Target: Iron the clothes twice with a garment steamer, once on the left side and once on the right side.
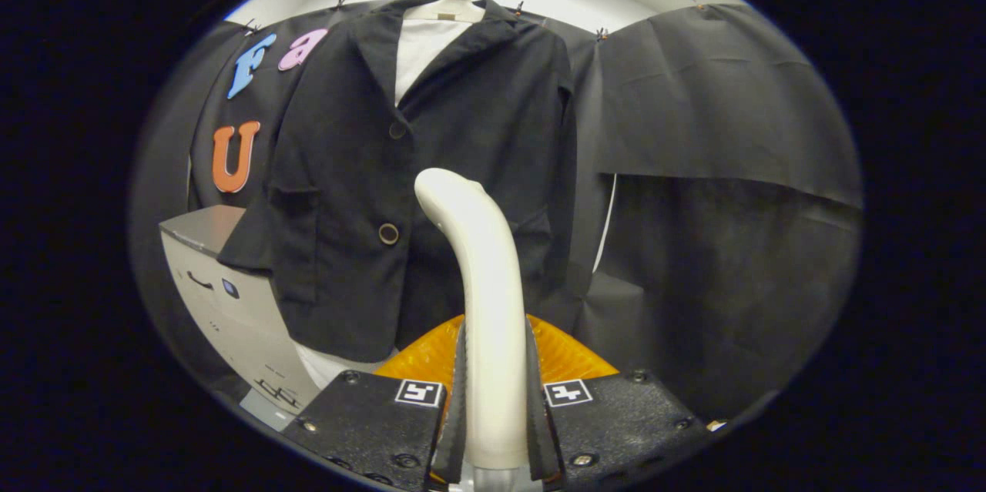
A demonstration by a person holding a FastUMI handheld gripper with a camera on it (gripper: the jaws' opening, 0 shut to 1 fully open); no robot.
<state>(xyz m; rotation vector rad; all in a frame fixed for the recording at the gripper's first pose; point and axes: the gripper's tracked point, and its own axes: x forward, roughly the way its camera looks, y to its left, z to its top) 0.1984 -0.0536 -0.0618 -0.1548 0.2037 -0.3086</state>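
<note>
**Holding the steamer upright before the jacket**

Gripping the steamer point(481, 299) by its handle, the gripper point(493, 430) has both fingers pressed against the lower part of that pale, smooth stem, one on each side, so the jaws stand narrow and closed on it. The stem rises straight up from between the fingers and bends over at the top toward the left, its rounded head ending level with the jacket's lower half.

The jacket point(431, 161) hangs beyond the fingers on a hanger point(451, 5) at the top of the booth wall point(724, 130). It is dark, with its lapels open over a white shirt point(420, 53) and two buttons down the front: a dark one near the chest and a ringed one point(388, 233) lower down, just left of the steamer's head. A flap pocket sits on the side of the jacket left of the steamer. Whether the head touches the cloth cannot be told; it overlaps the jacket's front right of the buttons.

An orange ribbed part point(570, 357) shows just behind the fingers at the steamer's foot. A grey box point(223, 292) stands left of the jacket, partly under its sleeve. Black cloth covers the wall to the right.
</note>
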